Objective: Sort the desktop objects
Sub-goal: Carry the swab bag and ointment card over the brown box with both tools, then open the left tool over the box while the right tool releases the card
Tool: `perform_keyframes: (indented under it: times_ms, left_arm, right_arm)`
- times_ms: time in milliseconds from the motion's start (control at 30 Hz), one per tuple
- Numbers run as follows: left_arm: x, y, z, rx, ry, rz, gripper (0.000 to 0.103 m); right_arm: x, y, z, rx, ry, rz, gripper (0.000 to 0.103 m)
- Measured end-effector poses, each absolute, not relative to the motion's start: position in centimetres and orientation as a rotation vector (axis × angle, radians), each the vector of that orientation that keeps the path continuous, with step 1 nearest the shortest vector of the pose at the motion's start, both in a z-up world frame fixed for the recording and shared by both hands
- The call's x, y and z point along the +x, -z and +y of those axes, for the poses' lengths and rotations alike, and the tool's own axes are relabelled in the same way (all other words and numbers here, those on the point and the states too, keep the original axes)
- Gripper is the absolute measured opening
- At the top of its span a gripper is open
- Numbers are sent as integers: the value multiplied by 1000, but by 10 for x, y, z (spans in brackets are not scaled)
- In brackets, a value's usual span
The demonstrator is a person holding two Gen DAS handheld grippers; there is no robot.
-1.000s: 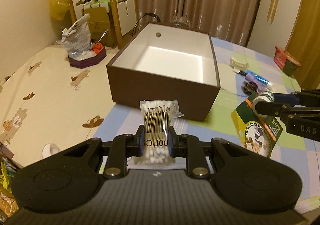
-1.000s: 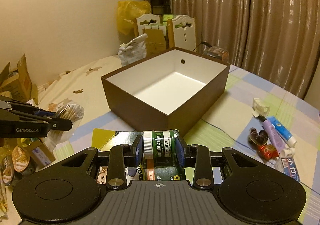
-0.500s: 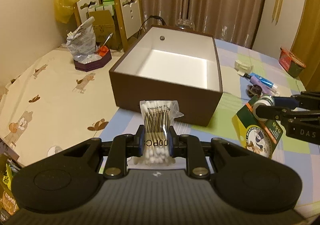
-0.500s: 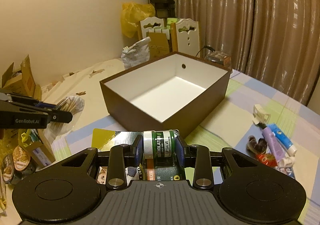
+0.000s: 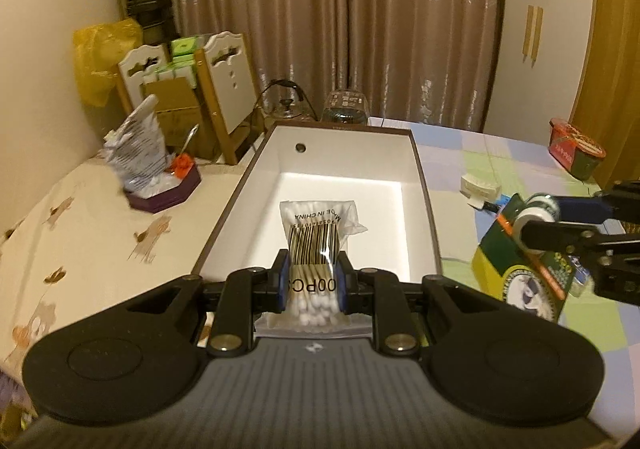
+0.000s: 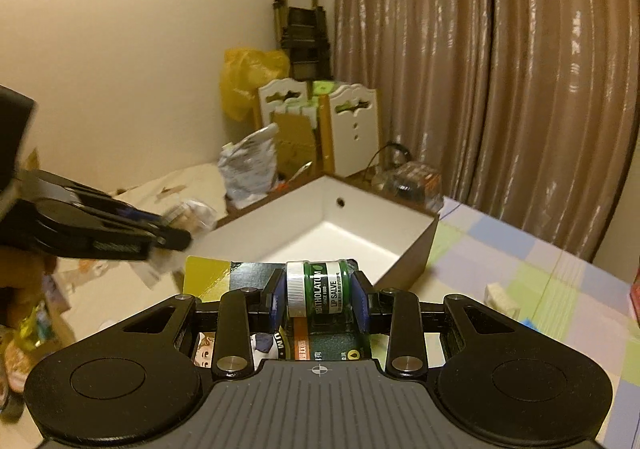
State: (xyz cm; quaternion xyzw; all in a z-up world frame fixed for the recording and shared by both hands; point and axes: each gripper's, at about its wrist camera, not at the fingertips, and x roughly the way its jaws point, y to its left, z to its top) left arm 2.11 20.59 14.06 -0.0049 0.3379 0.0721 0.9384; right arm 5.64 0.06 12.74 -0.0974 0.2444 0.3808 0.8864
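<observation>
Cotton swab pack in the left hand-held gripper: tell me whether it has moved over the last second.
Yes. The cotton swab pack moved forward, from short of the brown box near wall to over its white interior.

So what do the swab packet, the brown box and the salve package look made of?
Swab packet: clear glossy plastic film, crinkled, swabs visible inside. Brown box: probably rigid cardboard, matte brown outside, white lining. Salve package: printed card backing; the jar looks plastic with a ribbed white cap.

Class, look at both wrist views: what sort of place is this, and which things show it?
Most likely a room in a home: floor-length curtains, a patterned tablecloth on the table, and household clutter such as a yellow plastic bag by the wall.
</observation>
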Motion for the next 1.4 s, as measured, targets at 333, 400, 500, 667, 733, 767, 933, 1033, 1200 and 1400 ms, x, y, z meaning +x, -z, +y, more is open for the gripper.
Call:
perform_keyframes:
  times_ms: [333,400,500,667,733,767,933,1033,1200,1400]
  left_arm:
    - [135,-92,255,88,32,777,19]
    - [152,-78,263,132,50,790,19]
    - [168,-61,270,189,78,808,19]
    - [184,-38,278,245,124,840,19]
    - [188,-32,278,263,139,847,19]
    - [189,-30,278,275,146,851,20]
    - [190,-28,278,298,171,850,34]
    - [187,-31,281,302,170,839,34]
    - [178,-49,290,314,140,791,34]
    - [174,-67,304,306,105,763,34]
  right_arm:
    - [109,-109,66,-265,-647,578,33]
    - [118,-102,78,-279,-623,592,33]
    - [133,-93,95,-300,-586,614,33]
    - [146,-85,108,-315,-561,631,33]
    - [150,-83,112,-318,-558,633,33]
    - [152,-82,114,-319,-556,634,33]
    - [160,-78,124,-332,-558,634,33]
    - [164,-75,129,-347,-565,633,33]
    - [172,-63,144,-408,-603,655,34]
    - [179,-37,165,-530,-684,693,34]
